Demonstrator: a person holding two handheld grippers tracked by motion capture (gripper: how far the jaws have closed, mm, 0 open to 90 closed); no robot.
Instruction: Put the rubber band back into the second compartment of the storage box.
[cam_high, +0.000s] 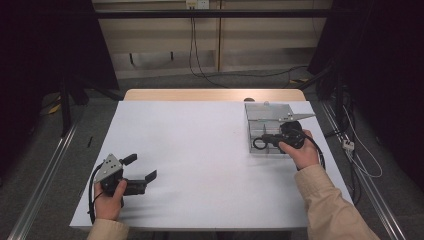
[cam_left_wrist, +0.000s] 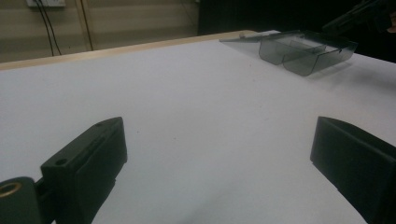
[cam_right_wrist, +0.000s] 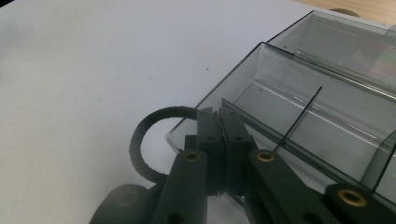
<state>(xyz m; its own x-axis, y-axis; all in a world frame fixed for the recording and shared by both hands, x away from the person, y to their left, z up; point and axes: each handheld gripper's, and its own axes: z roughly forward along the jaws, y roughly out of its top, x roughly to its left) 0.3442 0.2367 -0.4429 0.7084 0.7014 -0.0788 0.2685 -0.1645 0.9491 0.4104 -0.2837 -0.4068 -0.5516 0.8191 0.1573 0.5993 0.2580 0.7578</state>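
Right jaws: pressed together on a black ring (cam_right_wrist: 140, 140), which loops out to the jaws' nine o'clock in the right gripper view; whether the box's near wall is caught in the pinch too, I cannot tell.
Right gripper (cam_high: 267, 138): at the table's three o'clock edge in the high view, at the front left corner of a clear plastic box (cam_high: 257, 127).
Ring: part over the white tabletop (cam_high: 200, 160), part at the box wall, so it looks not yet inside any compartment.
Box: open, lid (cam_high: 272, 111) laid back toward twelve o'clock, thin dividers inside.
Left jaws: spread wide, nothing between them, low over the bare sheet.
Left gripper (cam_high: 142, 170): near seven o'clock on the table, well apart from the box, pointing toward three o'clock.
Risk, ring: if the pinch eases here, the ring probably drops outside the box, since most of its loop hangs over the table.
Risk, box: it looks light and nothing steadies it, so a push or drag from the right gripper could slide or tip it.
Risk, snag: the loop could hook the wall or a divider and pull loose from the grip.
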